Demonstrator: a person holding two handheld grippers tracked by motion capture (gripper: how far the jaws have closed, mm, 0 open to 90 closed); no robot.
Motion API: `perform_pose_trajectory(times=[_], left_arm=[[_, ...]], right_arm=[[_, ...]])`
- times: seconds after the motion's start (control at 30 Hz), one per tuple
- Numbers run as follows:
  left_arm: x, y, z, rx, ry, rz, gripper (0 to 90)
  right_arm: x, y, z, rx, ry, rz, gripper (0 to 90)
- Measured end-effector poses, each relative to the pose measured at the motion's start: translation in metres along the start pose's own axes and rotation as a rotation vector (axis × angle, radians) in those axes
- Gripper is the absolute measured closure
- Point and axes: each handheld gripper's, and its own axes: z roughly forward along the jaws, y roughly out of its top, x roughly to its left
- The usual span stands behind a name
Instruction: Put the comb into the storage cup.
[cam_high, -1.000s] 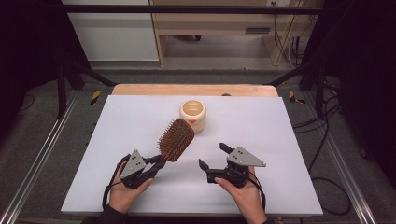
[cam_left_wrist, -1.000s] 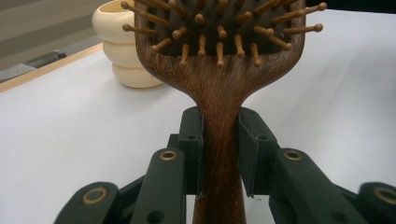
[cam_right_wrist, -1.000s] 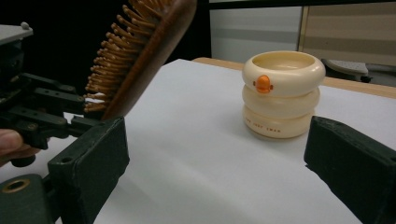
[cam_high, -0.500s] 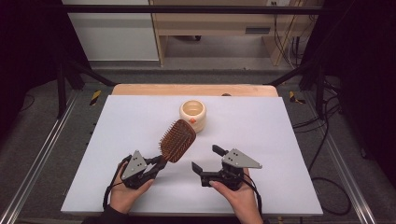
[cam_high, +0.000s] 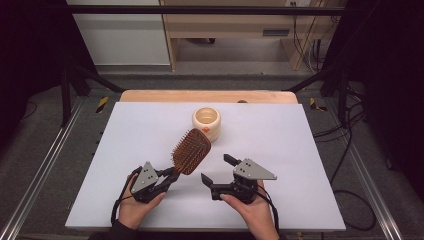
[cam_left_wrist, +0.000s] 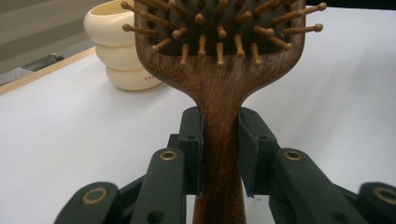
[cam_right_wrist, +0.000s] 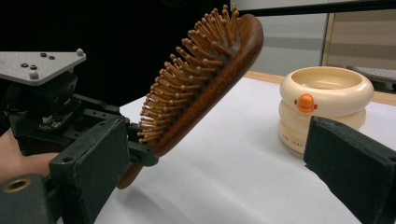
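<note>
A wooden paddle hairbrush (cam_high: 191, 151) with peg bristles is held tilted above the white table (cam_high: 280, 145). My left gripper (cam_high: 172, 176) is shut on its handle; in the left gripper view both pads (cam_left_wrist: 192, 140) press the handle of the hairbrush (cam_left_wrist: 219, 70). My right gripper (cam_high: 216, 168) stands open just right of the brush, jaws pointing left, nothing between them. In the right gripper view the hairbrush (cam_right_wrist: 205, 79) rises between the wide jaws of my right gripper (cam_right_wrist: 219, 158), farther off and untouched.
A cream ribbed pot (cam_high: 206, 121) with an orange dot stands behind the brush near the table's middle, also seen as the pot (cam_right_wrist: 327, 102) and the pot (cam_left_wrist: 119, 51). A wooden strip (cam_high: 207, 96) edges the far side.
My right gripper has shifted slightly left and nearer the front edge, toward the brush. The left gripper and brush have stayed put.
</note>
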Motion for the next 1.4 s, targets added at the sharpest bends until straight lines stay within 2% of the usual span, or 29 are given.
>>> perform_pose_trajectory(times=[0.53, 0.9, 1.4], left_arm=[[-0.002, 0.001, 0.0, -0.008, 0.002, 0.008, 72.7], [-0.003, 0.002, 0.0, -0.022, 0.002, 0.013, 72.7], [-0.006, 0.003, 0.0, -0.028, 0.002, 0.031, 72.7]], right_arm=[[0.008, 0.009, 0.011, -0.003, 0.037, -0.003, 6.9], [0.009, 0.011, 0.02, -0.012, 0.065, 0.043, 7.3], [0.006, 0.017, 0.028, -0.04, 0.079, 0.095, 8.3]])
